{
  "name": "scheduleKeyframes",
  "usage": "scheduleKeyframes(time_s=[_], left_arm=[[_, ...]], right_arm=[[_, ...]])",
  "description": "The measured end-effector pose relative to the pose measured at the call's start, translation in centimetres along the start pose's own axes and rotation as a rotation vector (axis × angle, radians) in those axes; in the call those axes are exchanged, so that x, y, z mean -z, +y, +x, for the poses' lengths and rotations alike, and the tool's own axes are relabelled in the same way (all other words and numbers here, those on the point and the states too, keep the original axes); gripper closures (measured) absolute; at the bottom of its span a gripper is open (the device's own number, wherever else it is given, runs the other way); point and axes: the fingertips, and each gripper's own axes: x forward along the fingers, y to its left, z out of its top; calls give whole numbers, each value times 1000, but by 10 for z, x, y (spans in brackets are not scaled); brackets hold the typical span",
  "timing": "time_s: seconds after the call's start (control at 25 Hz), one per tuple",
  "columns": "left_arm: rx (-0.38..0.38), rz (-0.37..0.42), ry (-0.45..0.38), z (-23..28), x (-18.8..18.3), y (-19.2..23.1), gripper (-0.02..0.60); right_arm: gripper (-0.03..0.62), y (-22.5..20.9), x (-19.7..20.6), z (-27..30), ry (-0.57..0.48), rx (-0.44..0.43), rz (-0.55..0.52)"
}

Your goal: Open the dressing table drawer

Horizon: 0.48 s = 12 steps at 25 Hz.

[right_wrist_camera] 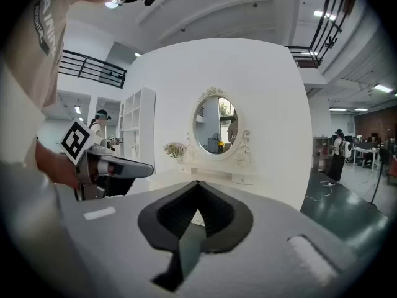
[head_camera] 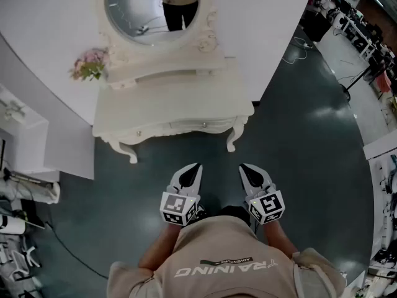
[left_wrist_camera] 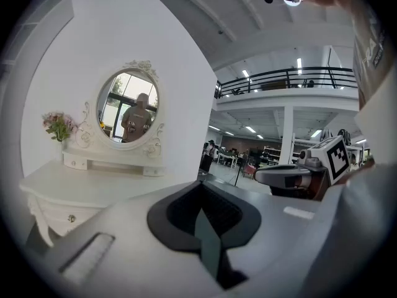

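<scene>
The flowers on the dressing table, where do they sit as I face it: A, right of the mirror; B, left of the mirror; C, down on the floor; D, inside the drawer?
B: the pink flowers stand on the dressing table, to the left of the oval mirror.

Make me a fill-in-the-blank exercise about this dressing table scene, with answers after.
1. The mirror over the dressing table is ____ in shape.
2. The drawer is fully ____.
3. In the head view, the flowers stand at the table's ____ end.
4. The left hand-held gripper and right hand-held gripper hold ____.
Answers: oval; closed; left; nothing
</scene>
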Motion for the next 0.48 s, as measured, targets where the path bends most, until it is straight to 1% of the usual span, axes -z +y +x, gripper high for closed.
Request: scheduleKeyframes(time_s=[0.12,0.24,0.36,0.48], left_arm=[[-4,-2,0,1,3,10,563],[-1,-14,3,2,5,17,563],[10,-26,11,4,7,19,563],[21,-28,18,13,8,22,563]], right_arm=[[592,2,-3,9,-14,-3,9],[592,8,-11,13,-54,2,29],[592,10,-10,14,-45,14,19],[592,3,-8,17,-31,27,25]])
